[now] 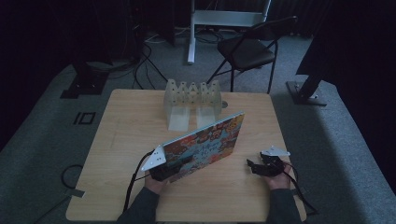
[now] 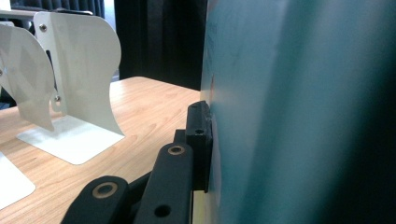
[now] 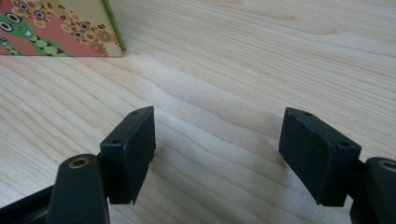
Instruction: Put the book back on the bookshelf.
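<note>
Left fingers [image 2: 198, 135]: yours are clamped on the lower near edge of the picture book [image 1: 205, 142]; in the left gripper view one black pad lies flat against the book's teal face, and the other is hidden behind it. No earlier picture to compare.

Left gripper [image 1: 163, 170]: at the near left of the surface [image 1: 116, 135], your hand behind it, its grey three-cornered plate on top and its cable trailing off the near edge.

Picture book: a thin, wide book with a cartoon-animal cover and a teal edge, standing tilted on the middle of the surface, its near left corner in your grip, its far right corner highest.

Right fingers [image 3: 130, 149]: yours stand wide apart with only bare wood between them, low over the surface.

Right gripper [image 1: 257, 167]: at the near right of the surface, apart from the book, whose lower corner shows at the upper left of the right gripper view.

Rack [image 1: 192, 98]: pale, with a row of pointed upright dividers and flat feet, at the far middle of the surface, just behind the book.

Surface: light wood, rectangular.

Surroundings: grey carpet, a black folding chair [image 1: 247, 49] beyond the far right corner, cables on the floor.
</note>
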A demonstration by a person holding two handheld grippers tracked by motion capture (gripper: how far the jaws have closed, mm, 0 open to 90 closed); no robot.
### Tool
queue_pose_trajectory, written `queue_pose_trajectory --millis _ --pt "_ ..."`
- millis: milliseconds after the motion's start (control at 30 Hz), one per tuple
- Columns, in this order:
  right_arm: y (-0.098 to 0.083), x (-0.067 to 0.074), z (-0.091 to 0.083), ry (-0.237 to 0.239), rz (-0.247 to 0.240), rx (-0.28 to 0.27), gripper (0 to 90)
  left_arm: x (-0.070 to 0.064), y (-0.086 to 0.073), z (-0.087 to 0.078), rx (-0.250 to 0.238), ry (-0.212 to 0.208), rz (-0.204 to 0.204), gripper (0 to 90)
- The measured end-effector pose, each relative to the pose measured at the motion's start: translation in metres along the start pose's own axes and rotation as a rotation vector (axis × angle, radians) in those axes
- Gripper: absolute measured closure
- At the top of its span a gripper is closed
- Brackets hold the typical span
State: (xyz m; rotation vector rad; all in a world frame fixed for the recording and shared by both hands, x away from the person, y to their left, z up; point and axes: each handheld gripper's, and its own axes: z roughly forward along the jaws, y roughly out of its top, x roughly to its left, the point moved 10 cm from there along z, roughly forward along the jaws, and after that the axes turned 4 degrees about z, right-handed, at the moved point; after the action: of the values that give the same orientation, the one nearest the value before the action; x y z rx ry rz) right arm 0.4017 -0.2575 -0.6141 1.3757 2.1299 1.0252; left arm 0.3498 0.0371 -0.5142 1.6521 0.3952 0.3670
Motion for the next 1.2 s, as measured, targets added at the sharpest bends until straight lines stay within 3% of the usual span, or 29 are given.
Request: queue_pose_trajectory --millis 167,733,967,1200 --pt "0.0 0.0 0.0 0.001 0.0 0.002 26.9 -0.003 0.0 0.001 -0.01 -0.02 -0.006 78.1" --pt "-0.001 0.001 0.001 0.01 0.0 0.012 26.9 -0.001 -0.002 0.001 -0.009 -0.025 -0.013 77.4" --pt "-0.001 0.001 0.001 0.014 0.0 0.016 26.9 0.0 -0.009 0.002 -0.004 -0.031 -0.034 76.1" --pt "-0.002 0.001 0.001 0.013 -0.006 0.022 26.9 0.002 -0.01 0.001 0.0 -0.009 -0.019 78.9"
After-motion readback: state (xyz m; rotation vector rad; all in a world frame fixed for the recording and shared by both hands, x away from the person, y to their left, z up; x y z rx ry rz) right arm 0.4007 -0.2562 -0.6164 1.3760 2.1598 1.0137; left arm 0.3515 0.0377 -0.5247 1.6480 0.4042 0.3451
